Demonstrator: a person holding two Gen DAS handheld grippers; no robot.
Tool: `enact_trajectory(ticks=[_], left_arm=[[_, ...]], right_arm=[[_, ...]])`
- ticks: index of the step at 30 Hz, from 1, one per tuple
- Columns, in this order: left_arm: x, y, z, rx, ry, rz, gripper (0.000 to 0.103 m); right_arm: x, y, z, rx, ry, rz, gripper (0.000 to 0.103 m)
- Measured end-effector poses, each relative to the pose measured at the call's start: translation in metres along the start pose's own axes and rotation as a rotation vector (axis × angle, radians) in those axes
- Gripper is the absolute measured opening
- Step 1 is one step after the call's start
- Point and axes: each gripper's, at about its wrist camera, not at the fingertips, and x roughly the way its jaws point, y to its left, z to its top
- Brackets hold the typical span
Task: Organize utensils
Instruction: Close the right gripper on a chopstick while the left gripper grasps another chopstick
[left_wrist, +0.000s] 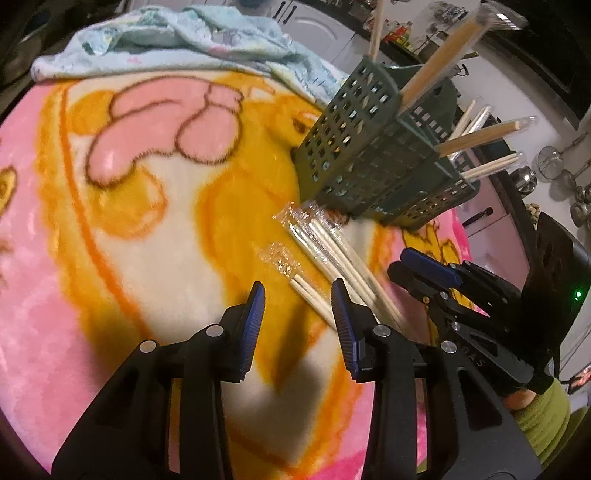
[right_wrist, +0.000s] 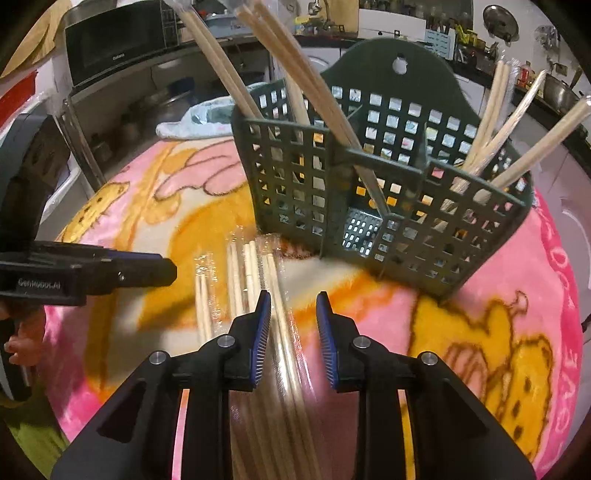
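Note:
Several wrapped wooden chopsticks (left_wrist: 325, 247) (right_wrist: 240, 280) lie loose on the blanket in front of a dark green perforated utensil basket (left_wrist: 343, 122) (right_wrist: 295, 177). More chopsticks (left_wrist: 472, 138) (right_wrist: 229, 74) stand in the basket's compartments. My left gripper (left_wrist: 297, 302) (right_wrist: 168, 271) hovers over the near end of one wrapped pair, its jaws partly apart and pressing on nothing. My right gripper (right_wrist: 293, 310) (left_wrist: 399, 264) is low over the bundle. A wrapped pair runs between its blue pads with a gap left on the right side.
A pink and orange cartoon blanket (left_wrist: 110, 258) covers the surface. A light blue cloth (left_wrist: 177, 40) is bunched at its far edge. A microwave (right_wrist: 118, 40) and kitchen counters with pots stand behind. A green sleeve (left_wrist: 543, 417) shows at the right.

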Motion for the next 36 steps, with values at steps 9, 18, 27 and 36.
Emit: enact_trajectory(ticks=[9, 18, 27, 36], left_arm=[[0.019, 0.006, 0.006, -0.052, 0.029, -0.009, 0.03], [0.029, 0.012, 0.016, -0.078, 0.031, -0.012, 0.03], [0.035, 0.02, 0.022, -0.073, 0.052, 0.008, 0.009], [0.038, 0.022, 0.023, -0.062, 0.044, -0.002, 0.003]], right_arm=[[0.028, 0.001, 0.005, -0.017, 0.055, 0.022, 0.025], [0.042, 0.005, 0.015, -0.011, 0.08, 0.043, 0.025], [0.055, 0.009, 0.023, 0.002, 0.094, 0.046, 0.025], [0.047, -0.001, 0.019, 0.009, 0.1, 0.05, 0.008]])
